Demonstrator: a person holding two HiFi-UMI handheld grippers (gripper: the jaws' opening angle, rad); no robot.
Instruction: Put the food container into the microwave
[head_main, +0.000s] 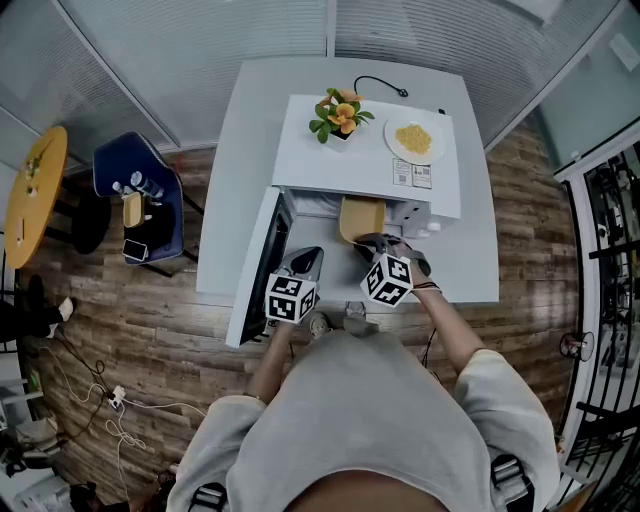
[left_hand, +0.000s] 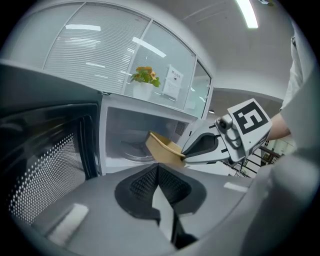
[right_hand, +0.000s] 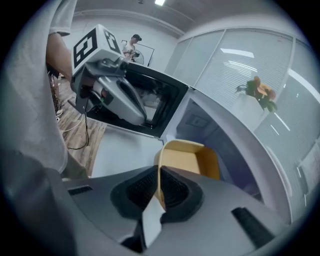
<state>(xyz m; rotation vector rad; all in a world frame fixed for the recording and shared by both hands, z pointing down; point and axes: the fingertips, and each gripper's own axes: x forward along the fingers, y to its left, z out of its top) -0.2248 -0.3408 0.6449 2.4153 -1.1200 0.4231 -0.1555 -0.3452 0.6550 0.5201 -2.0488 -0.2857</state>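
The right hand-held gripper (right_hand: 159, 192) pinches one wall of the container (right_hand: 187, 160), which hangs tilted at the microwave (head_main: 330, 165) mouth, at 12 o'clock from the jaws; the left hand-held gripper (left_hand: 159, 187), pressed together and empty, hovers by the door (head_main: 262, 265) at 9 o'clock. So thin a hold may let the container swivel, slip or clip the sill. The microwave's top hides its far end from above.
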